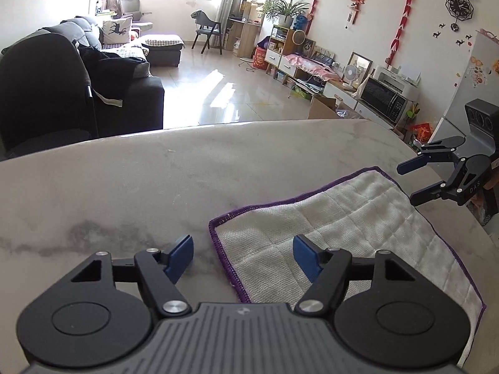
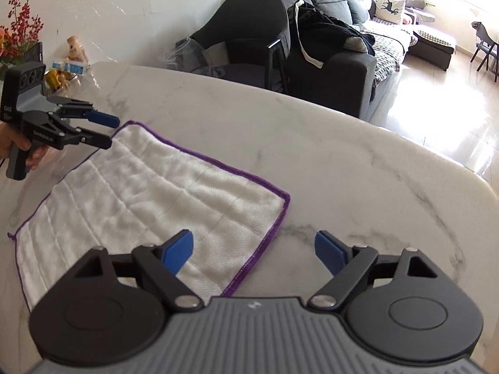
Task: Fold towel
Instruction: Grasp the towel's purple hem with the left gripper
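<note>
In the left wrist view, the left hand-held gripper (image 1: 240, 260) hangs with jaws wide apart, empty, over the near corner of the towel (image 1: 343, 237), which lies flat on the marble surface (image 1: 156, 174); the gripper body hides the towel's near edge. In the right wrist view, the right hand-held gripper (image 2: 254, 254) is likewise spread and empty over another corner, its body covering the hem there.

Marble table (image 1: 156, 180) bare along its far edge; beyond it dark sofa (image 1: 93, 71), deer-print cushion (image 1: 116, 28), glossy tiled floor (image 1: 218, 93), potted plant (image 1: 285, 9), microwave (image 1: 385, 99), black wall clock (image 1: 460, 4), red berry sprigs (image 2: 21, 15).
</note>
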Demonstrator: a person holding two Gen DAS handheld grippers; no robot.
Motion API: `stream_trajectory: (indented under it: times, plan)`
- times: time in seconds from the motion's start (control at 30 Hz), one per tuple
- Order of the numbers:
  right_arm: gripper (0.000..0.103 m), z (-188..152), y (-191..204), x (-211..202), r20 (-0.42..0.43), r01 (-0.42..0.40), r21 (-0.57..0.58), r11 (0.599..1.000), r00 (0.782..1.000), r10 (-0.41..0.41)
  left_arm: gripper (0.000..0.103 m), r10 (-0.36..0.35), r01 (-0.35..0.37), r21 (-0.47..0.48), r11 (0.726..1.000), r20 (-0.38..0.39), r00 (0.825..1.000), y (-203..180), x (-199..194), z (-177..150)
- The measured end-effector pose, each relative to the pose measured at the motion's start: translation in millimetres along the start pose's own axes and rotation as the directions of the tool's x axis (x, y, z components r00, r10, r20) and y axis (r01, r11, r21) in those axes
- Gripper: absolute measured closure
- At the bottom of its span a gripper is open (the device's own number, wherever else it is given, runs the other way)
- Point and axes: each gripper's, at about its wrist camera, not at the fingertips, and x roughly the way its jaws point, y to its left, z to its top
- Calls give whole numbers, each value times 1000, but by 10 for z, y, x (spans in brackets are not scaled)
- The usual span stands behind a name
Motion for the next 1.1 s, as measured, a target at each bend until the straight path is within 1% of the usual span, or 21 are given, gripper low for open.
stream_trajectory:
  times: [0.07, 0.17, 0.23, 0.27, 0.33, 0.37, 0.43, 0.5, 0.57, 0.6, 0.63, 0.67, 0.73, 0.77, 0.83, 0.87, 0.93, 1.0, 1.1]
  plan:
    - [25, 44, -40, 28, 1, 6, 8, 1000, 1000, -6, 39, -13, 13, -7, 1000, 2, 1000, 21, 21, 20]
    - [34, 96, -76, 73, 1, 9, 17, 1000, 1000, -9, 43, -39, 39, -33, 999, 7, 999, 74, 43, 49]
    - [41, 130, -98, 103, 1, 11, 24, 1000, 1000, -11, 48, -51, 51, -50, 997, 12, 999, 110, 55, 61]
    - [43, 147, -108, 117, 1, 12, 27, 1000, 1000, -12, 50, -54, 54, -55, 997, 14, 998, 128, 64, 67]
    - [46, 152, -100, 147, -2, 14, 20, 1000, 1000, -14, 58, -53, 54, -56, 997, 15, 998, 135, 70, 74]
    - [46, 157, -85, 158, 0, 16, 9, 1000, 1000, -16, 59, -52, 53, -56, 997, 15, 999, 142, 70, 75]
    - [53, 163, -56, 166, 2, 20, -7, 1000, 1000, -20, 62, -50, 51, -56, 997, 15, 999, 154, 71, 75]
    - [55, 166, -27, 164, 3, 27, -17, 999, 1000, -27, 66, -46, 46, -57, 997, 15, 999, 161, 74, 78]
    - [55, 168, 3, 161, 4, 34, -26, 999, 999, -34, 71, -36, 37, -58, 998, 19, 999, 156, 78, 86]
    - [55, 170, 17, 160, 5, 38, -31, 999, 999, -38, 78, -31, 32, -58, 998, 21, 999, 154, 80, 89]
    - [53, 171, 32, 159, 5, 42, -36, 998, 999, -42, 87, -25, 26, -56, 998, 23, 999, 151, 78, 80]
    - [50, 172, 47, 158, 6, 45, -40, 998, 999, -45, 90, -23, 24, -56, 998, 26, 999, 149, 79, 69]
    - [38, 175, 77, 155, 7, 53, -50, 997, 999, -52, 96, -26, 28, -58, 998, 36, 999, 139, 79, 52]
    - [36, 176, 91, 154, 8, 56, -55, 997, 998, -56, 97, -32, 34, -59, 998, 43, 999, 132, 76, 44]
    - [27, 178, 121, 152, 9, 64, -64, 996, 998, -63, 98, -45, 48, -63, 997, 56, 997, 113, 67, 34]
    - [26, 179, 147, 134, 17, 60, -71, 996, 998, -59, 98, -52, 56, -65, 996, 61, 997, 102, 59, 32]
    - [26, 227, 207, 130, 31, 43, -85, 995, 999, -40, 98, -69, 73, -59, 996, 69, 995, 64, 25, 25]
    - [26, 272, 292, 110, 44, 5, -104, 995, 999, 0, 98, -66, 69, -46, 997, 73, 995, 31, 8, 20]
    - [32, 404, 514, 190, 53, -58, -169, 984, 996, 68, 98, -67, 70, -34, 997, 83, 994, -15, -23, 14]
